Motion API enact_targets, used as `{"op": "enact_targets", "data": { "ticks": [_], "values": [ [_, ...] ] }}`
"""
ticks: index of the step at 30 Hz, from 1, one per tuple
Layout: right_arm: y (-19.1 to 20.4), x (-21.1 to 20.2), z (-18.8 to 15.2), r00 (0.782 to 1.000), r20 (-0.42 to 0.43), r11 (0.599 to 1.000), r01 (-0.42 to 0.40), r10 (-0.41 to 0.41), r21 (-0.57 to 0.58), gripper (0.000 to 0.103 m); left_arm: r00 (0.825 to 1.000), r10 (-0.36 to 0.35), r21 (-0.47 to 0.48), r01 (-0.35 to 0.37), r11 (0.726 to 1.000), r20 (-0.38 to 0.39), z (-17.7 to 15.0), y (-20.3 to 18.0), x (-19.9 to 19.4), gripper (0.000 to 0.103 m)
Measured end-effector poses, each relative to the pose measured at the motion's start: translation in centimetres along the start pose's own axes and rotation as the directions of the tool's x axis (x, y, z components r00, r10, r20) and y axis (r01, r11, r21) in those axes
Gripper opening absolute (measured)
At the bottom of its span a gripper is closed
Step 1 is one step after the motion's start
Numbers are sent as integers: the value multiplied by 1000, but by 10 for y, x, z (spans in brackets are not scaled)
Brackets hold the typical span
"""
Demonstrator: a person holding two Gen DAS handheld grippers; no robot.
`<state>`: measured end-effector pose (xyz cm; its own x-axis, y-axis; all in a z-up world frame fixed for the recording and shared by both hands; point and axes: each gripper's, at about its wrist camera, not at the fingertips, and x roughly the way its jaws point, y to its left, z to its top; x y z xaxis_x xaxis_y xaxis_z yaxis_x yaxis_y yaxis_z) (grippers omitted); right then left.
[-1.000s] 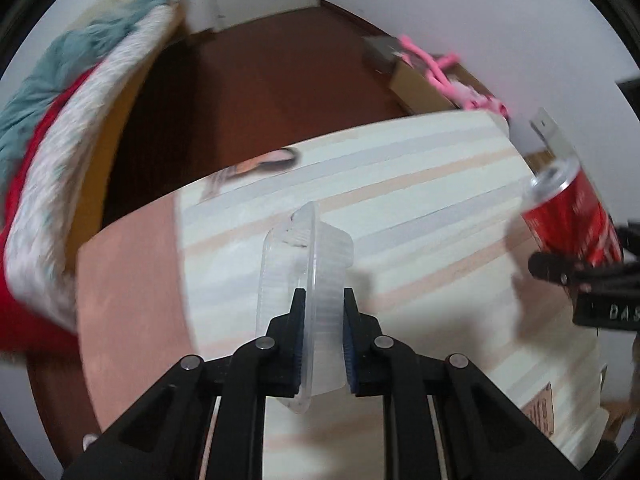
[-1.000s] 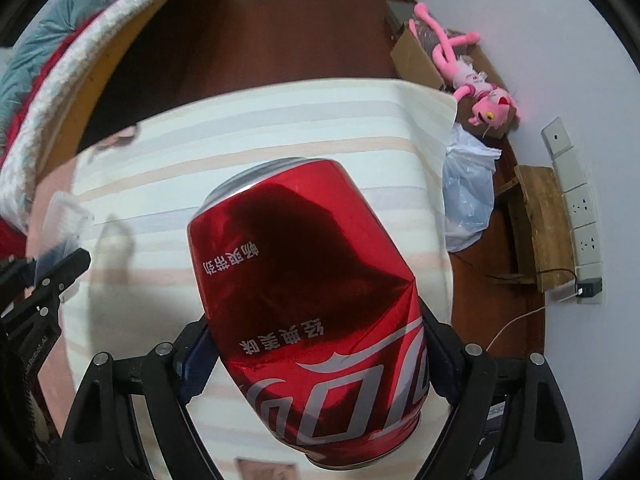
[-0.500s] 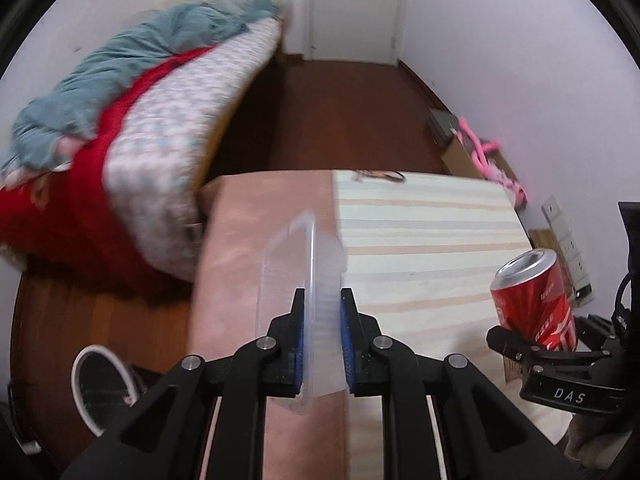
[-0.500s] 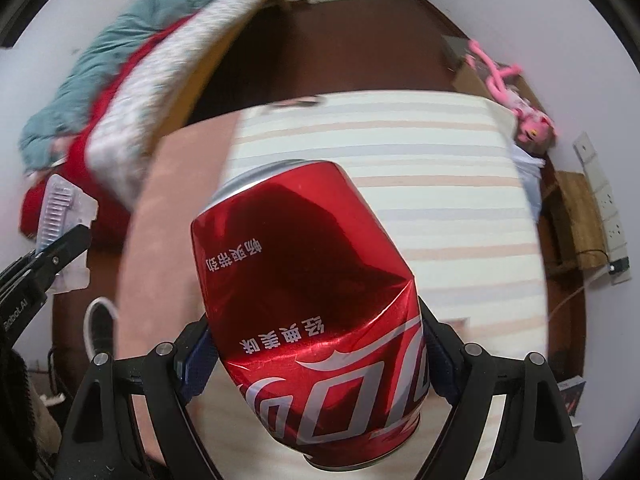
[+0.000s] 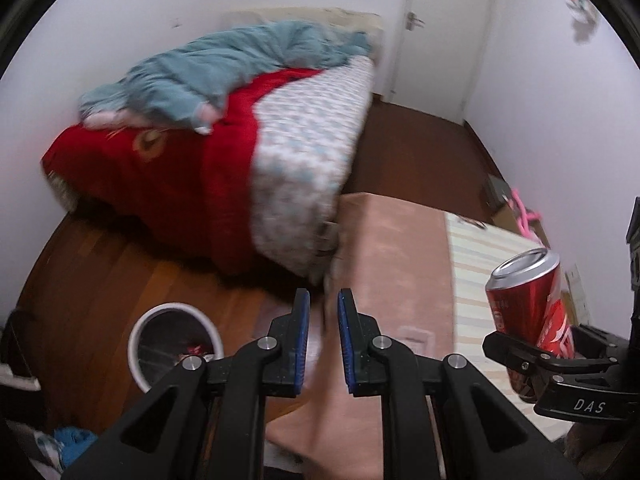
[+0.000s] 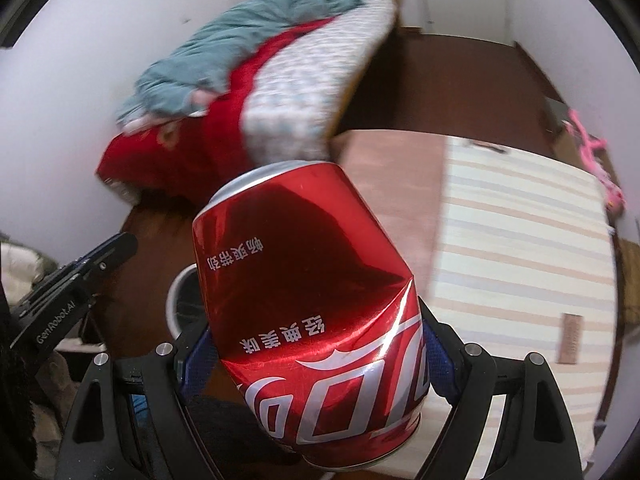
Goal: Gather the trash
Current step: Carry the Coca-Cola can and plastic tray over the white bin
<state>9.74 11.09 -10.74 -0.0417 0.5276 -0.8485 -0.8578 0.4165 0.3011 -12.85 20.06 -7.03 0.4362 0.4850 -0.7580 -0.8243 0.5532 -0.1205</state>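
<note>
My left gripper [image 5: 323, 308] is open and empty, over the table's left edge. A white round trash bin [image 5: 175, 346] with trash inside stands on the wood floor just left of and below it. The clear plastic container is not in view. My right gripper [image 6: 316, 344] is shut on a dented red cola can [image 6: 316, 300], held upright above the table's left side. The can also shows in the left wrist view [image 5: 530, 304], to the right of the left gripper. The bin's rim [image 6: 178, 292] peeks out behind the can.
A table with a pink cloth [image 5: 394, 248] and a striped cloth [image 6: 520, 232] fills the right side. A bed with red and teal bedding [image 5: 224, 128] stands close behind the bin. A pink plush toy [image 6: 592, 152] lies by the far wall.
My left gripper has opened and the clear plastic container has gone from it. Both grippers have swung left, toward the bin and the bed. The can stays gripped.
</note>
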Motion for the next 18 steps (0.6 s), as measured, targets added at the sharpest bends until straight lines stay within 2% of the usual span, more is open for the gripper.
{"op": "enact_targets", "data": {
  "ticks": [4,6,8,11,13,15,16,18],
  "values": [
    [58,20,4,999,-18,998,-49,49,-44,87,1000,19,-79,-19,997,2,-4,55,-7,11],
    [78,31,4,997,-32,996,-76,75,-40,87,1000,-7,-106,4,994,-26,-7,73,-2,11],
    [82,37,3,997,-26,997,-77,77,-16,87,997,-67,-147,59,987,-48,-14,82,10,12],
    [52,43,-6,999,-21,997,-43,44,64,87,989,-108,-149,91,985,-105,-23,71,35,14],
    [19,52,-14,999,-31,992,19,-15,124,87,974,-164,-143,142,980,-159,-31,51,61,27],
    [-19,60,-28,996,-59,978,81,-71,191,87,951,-227,-141,201,970,-208,-39,24,87,55],
    [-41,65,-37,991,-78,967,121,-106,224,87,935,-260,-136,232,963,-242,-44,5,104,58],
    [-85,70,-57,979,-118,940,195,-168,281,87,911,-287,-112,265,958,-296,-52,-27,129,59]
  ]
}}
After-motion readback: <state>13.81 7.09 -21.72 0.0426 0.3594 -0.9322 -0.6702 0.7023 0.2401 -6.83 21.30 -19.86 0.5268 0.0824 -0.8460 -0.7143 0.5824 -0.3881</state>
